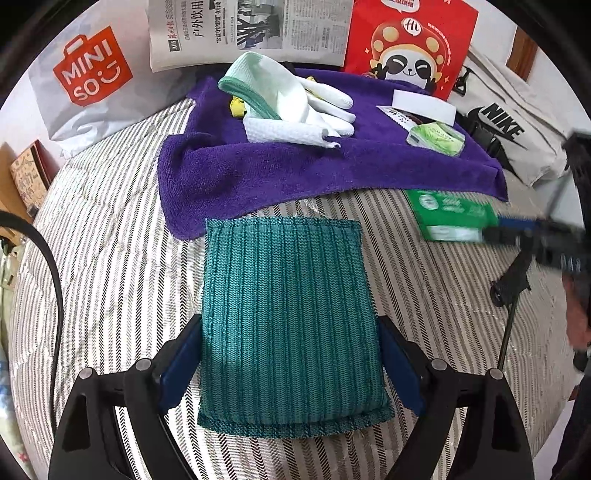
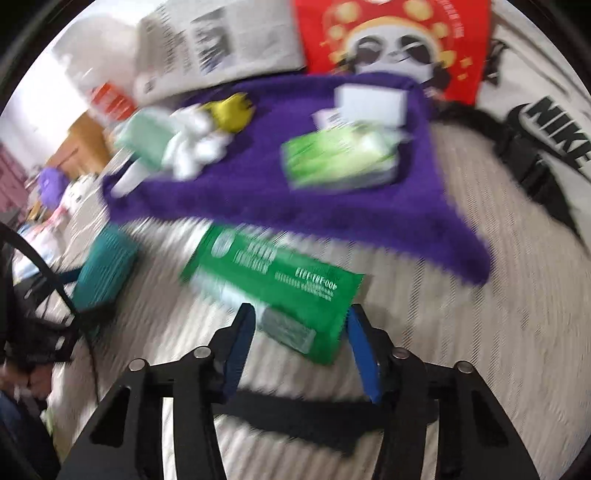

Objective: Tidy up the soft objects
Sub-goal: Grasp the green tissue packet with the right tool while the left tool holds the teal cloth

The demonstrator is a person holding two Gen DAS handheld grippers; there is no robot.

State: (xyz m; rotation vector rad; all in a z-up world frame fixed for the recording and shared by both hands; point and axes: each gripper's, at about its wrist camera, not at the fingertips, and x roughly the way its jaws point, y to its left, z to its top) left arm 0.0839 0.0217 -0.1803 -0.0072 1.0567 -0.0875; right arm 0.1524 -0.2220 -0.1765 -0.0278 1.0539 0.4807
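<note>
A teal ribbed knit pad (image 1: 288,295) lies on the striped cover (image 1: 110,240) with its far edge over the purple towel (image 1: 295,166). My left gripper (image 1: 290,325) straddles it, both blue pads against its side edges. At the right, a green tissue pack (image 2: 280,273) sits just below the towel (image 2: 258,199). My right gripper (image 2: 300,312) has the pack's near end between its pads, which look closed on it in the blurred view. On the towel lie white gloves (image 1: 325,107), a mint cloth (image 1: 258,77), a rolled white cloth (image 1: 288,131), a white block (image 1: 421,105) and a green wipes packet (image 1: 436,138).
Along the back stand a Miniso bag (image 1: 88,74), a newspaper (image 1: 240,29), a red panda bag (image 1: 406,44) and a Nike bag (image 1: 506,125). A black cable (image 1: 51,266) curves at the left. The right gripper (image 1: 491,230) shows blurred at the tissue pack (image 1: 450,214).
</note>
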